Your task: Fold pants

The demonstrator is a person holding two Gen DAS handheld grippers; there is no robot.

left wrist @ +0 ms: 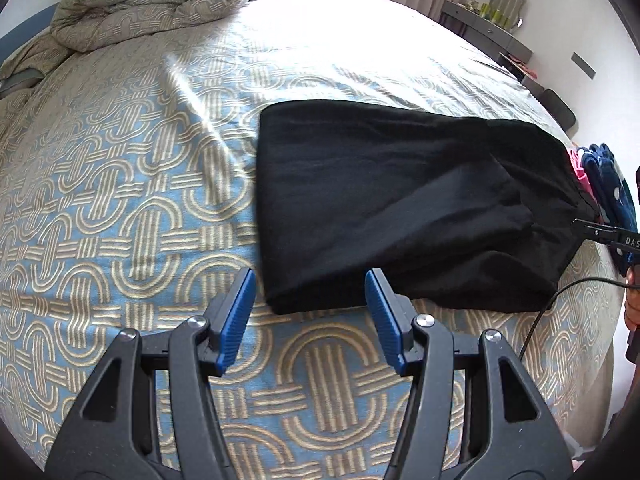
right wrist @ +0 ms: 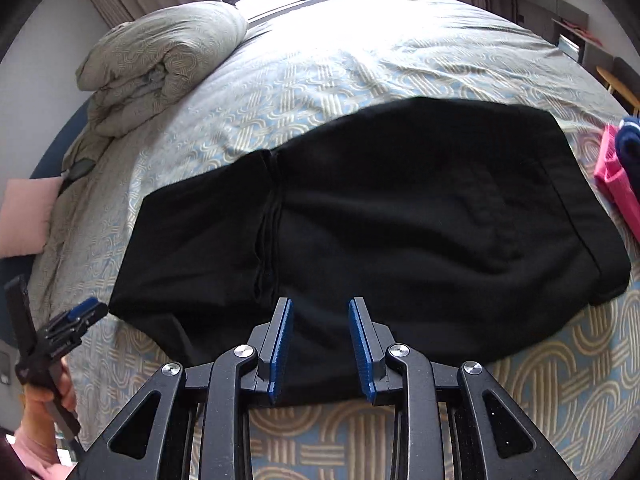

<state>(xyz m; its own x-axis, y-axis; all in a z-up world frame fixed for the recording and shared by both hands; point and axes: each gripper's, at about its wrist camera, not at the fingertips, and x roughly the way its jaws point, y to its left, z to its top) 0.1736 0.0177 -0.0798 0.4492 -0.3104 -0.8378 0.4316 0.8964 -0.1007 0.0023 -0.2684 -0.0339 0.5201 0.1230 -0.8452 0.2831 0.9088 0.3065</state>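
Observation:
The black pants [left wrist: 400, 200] lie folded into a flat band on the patterned bedspread [left wrist: 120, 200]. My left gripper [left wrist: 310, 280] is open and empty, just above the near left corner of the pants. In the right wrist view the pants [right wrist: 400, 220] fill the middle, with a fold line left of centre. My right gripper [right wrist: 320, 310] is open and empty, hovering over their near edge. The left gripper also shows in the right wrist view [right wrist: 84, 312] at the lower left, held by a hand. The right gripper's tip [left wrist: 596, 232] shows at the right edge of the left wrist view.
A rolled beige duvet [left wrist: 152, 4] sits at the bed's far left corner. Pink and navy folded clothes [right wrist: 624, 176] lie just right of the pants. A black cable [left wrist: 560, 300] crosses the bed's right edge. A pink cushion [right wrist: 28, 216] and a dresser [left wrist: 488, 28] stand beside the bed.

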